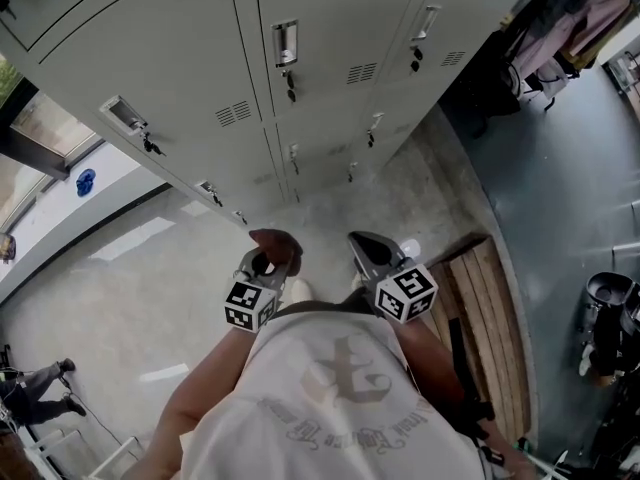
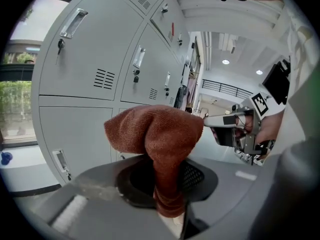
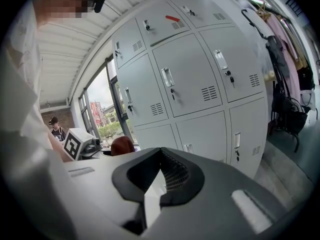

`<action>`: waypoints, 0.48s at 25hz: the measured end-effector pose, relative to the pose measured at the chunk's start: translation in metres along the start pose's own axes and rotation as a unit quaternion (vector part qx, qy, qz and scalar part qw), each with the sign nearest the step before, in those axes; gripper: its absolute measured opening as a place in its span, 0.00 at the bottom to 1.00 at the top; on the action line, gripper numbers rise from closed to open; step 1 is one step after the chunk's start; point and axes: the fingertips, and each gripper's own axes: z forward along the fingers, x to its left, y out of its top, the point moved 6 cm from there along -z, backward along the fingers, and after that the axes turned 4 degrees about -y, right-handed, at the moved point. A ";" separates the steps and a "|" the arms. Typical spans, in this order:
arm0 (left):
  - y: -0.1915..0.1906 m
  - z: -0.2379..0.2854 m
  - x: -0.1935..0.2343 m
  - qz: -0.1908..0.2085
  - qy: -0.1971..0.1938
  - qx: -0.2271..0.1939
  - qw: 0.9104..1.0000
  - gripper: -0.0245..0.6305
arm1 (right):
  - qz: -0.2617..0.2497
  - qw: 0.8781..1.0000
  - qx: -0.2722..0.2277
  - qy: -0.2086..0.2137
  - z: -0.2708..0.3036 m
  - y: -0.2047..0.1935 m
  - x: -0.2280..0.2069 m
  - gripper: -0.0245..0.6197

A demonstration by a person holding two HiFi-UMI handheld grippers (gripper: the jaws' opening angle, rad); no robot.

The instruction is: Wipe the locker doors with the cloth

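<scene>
The locker bank (image 1: 330, 58) filled the top of my head view, pale grey doors in rows, each with a recessed handle, a key hanging below it and a small vent. I took that bank as my mark for everything else.

The concrete floor (image 1: 150, 268) ran from the foot of the lockers back towards me. A wooden bench (image 1: 490, 328) lay off to the right of the bank, well apart from it.

Next, the cloth (image 2: 155, 134): rust-brown, and short of the doors, not touching them. It sat in the left gripper (image 1: 265, 266), whose jaws were clenched on a gathered neck of fabric with a fat wad mushrooming out in front.

I judged it light, soft and floppy, with a nubbly weave that should grip painted metal and not skid. It looked neither fragile nor heavy. The hold looked right to me, low on the neck with the padded head leading. A grip out on a corner would probably leave it dangling. The keys and handles looked like the likely snags.

The right gripper (image 3: 150, 194) hung beside the left, equally short of the lockers, with its jaws closed together on nothing.
</scene>
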 end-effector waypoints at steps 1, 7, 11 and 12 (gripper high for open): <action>0.002 0.004 0.000 0.001 0.004 0.003 1.000 0.17 | 0.001 1.000 0.001 0.003 0.001 0.000 -0.006 0.05; 0.015 0.039 0.003 0.014 0.025 0.024 0.999 0.17 | 0.001 0.999 0.012 0.032 0.021 0.009 -0.045 0.05; 0.032 0.065 0.007 0.007 0.055 0.016 0.998 0.17 | -0.012 0.998 0.023 0.061 0.037 0.017 -0.074 0.05; 0.036 0.072 0.009 0.002 0.064 0.015 0.998 0.17 | -0.018 0.997 0.027 0.067 0.039 0.019 -0.084 0.05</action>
